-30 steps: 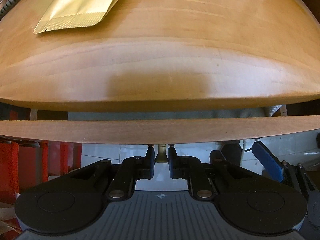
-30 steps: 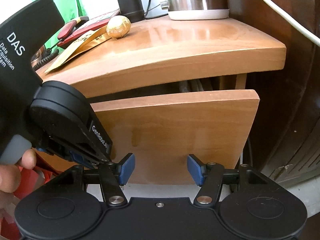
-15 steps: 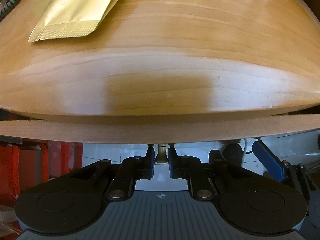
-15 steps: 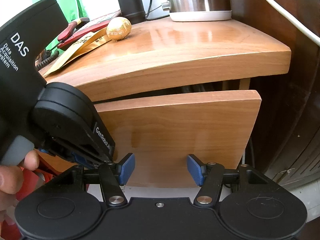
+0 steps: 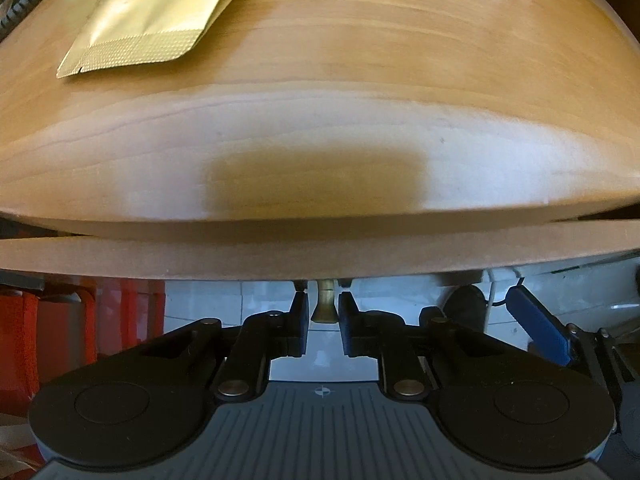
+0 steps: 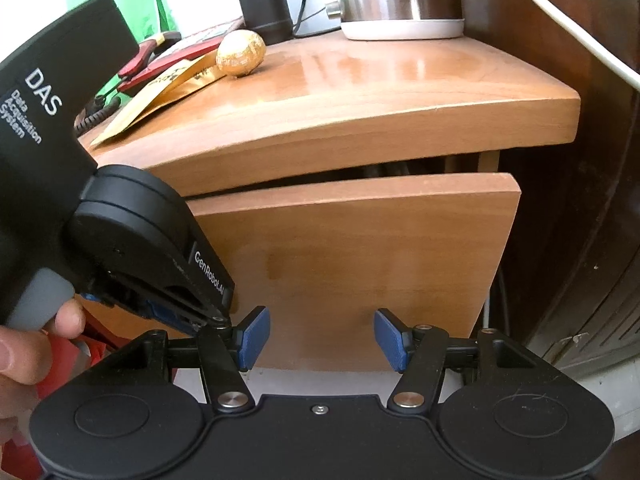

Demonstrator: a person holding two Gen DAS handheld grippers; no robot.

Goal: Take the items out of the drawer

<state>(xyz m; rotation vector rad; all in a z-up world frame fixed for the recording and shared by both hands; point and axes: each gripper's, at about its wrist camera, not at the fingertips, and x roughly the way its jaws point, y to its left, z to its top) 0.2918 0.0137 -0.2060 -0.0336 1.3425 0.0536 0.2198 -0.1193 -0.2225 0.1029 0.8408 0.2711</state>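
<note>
drawer [image 6: 352,264] front is plain orange-brown wood, barely ajar, long axis 9 to 3 o'clock. left gripper [image 5: 323,316] jaws opening around brass knob [image 5: 325,307]; right gripper [image 6: 322,338] apart, empty.

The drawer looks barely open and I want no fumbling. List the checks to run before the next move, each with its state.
1. Brass knob between the left gripper jaws: ok. The jaws are opening and the pads stand just clear of it.
2. Drawer open enough to reach in: not ok. Only a narrow gap shows above the drawer front.
3. Items left inside the drawer: cannot tell. The interior is hidden.
4. Right gripper free: ok. Its jaws are apart with nothing between them.
5. Bare spot on the tabletop: ok. It is clear to the right of the gold foil ball.
</note>
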